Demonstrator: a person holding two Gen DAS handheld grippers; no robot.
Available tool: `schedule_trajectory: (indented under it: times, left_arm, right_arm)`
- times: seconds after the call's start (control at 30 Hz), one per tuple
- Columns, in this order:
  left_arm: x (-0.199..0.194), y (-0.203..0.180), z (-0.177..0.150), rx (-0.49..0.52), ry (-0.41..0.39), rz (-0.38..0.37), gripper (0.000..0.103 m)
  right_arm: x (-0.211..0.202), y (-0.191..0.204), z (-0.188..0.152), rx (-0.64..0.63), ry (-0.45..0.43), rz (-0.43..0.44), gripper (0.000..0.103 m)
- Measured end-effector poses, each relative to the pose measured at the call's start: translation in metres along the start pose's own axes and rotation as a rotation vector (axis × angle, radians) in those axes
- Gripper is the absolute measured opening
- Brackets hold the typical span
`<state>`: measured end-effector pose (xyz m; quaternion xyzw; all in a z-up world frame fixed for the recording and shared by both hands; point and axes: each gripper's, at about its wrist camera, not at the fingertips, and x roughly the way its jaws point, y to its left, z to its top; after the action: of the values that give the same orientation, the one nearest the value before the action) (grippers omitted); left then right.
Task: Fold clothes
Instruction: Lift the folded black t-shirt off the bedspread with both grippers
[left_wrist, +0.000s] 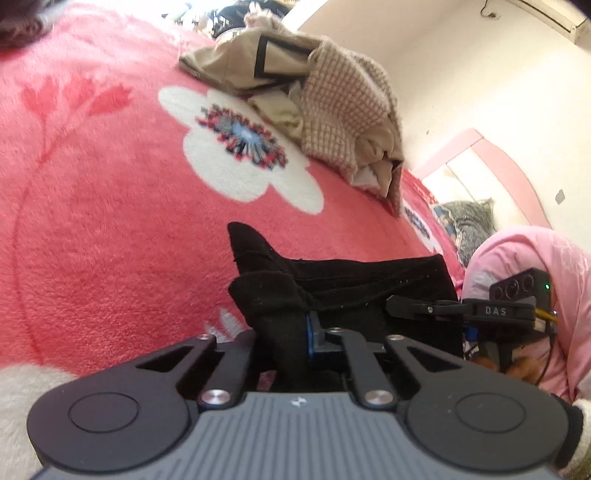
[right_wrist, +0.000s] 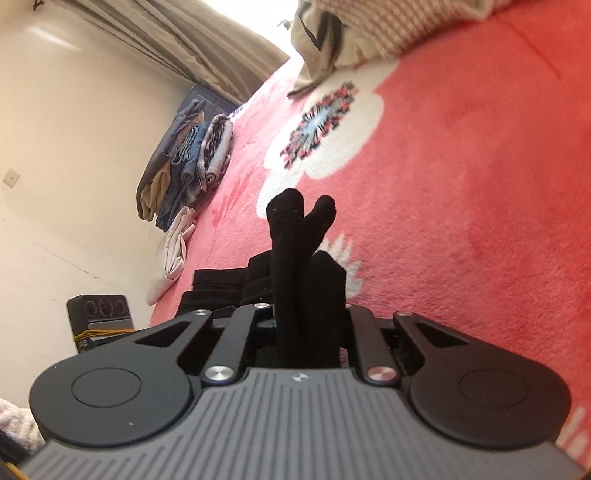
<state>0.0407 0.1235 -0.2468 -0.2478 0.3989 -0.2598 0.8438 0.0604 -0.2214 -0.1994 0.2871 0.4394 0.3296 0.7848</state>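
Bed: a pink fleece blanket (left_wrist: 110, 206) with big white flowers covers it and carries everything.
Black garment: a black piece of clothing (left_wrist: 354, 284) lies bunched on the blanket near the bed's near edge, close to both tongs; a corner of it sticks up toward the white flower (left_wrist: 240, 147).
Left tongs: the left tongs (left_wrist: 291, 332) are closed tight on a fold of the black garment, and the cloth runs up out of the jaws in a thick bunch.
Right tongs: the right tongs (right_wrist: 306, 325) are likewise clamped on the black garment (right_wrist: 295, 236), which rises from between the jaws and ends in two rounded lobes.
Other tongs seen: from the left wrist, the right tongs (left_wrist: 413, 308) reach in from the right edge, touching the far end of the same garment.
Unfolded pile: a heap of beige and checked clothes (left_wrist: 325, 107) sits toward the far edge of the bed, well apart from the black garment.
Folded stack: a stack of folded clothes (right_wrist: 184, 166) lies at the bed's edge against the wall.
Person: a pink sleeve (left_wrist: 546, 295) shows at the right behind the right tongs.
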Motion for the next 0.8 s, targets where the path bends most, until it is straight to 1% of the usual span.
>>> schedule_trajectory:
  times: [0.33,0.57,0.8]
  left_arm:
    - [-0.051,-0.044,-0.002,0.065,-0.119,-0.028,0.006]
    - [-0.084,-0.07,-0.01,0.101,-0.178,-0.03,0.006]
    - [-0.119,-0.094,-0.02,0.12,-0.249,-0.051,0.006]
  right_arm:
    - [-0.036,0.057,-0.01,-0.143,-0.102,-0.066,0.009]
    - [-0.06,0.098,-0.024,-0.248,-0.17,-0.106,0.009]
    - [-0.083,0.133,-0.039,-0.336,-0.224,-0.114,0.009]
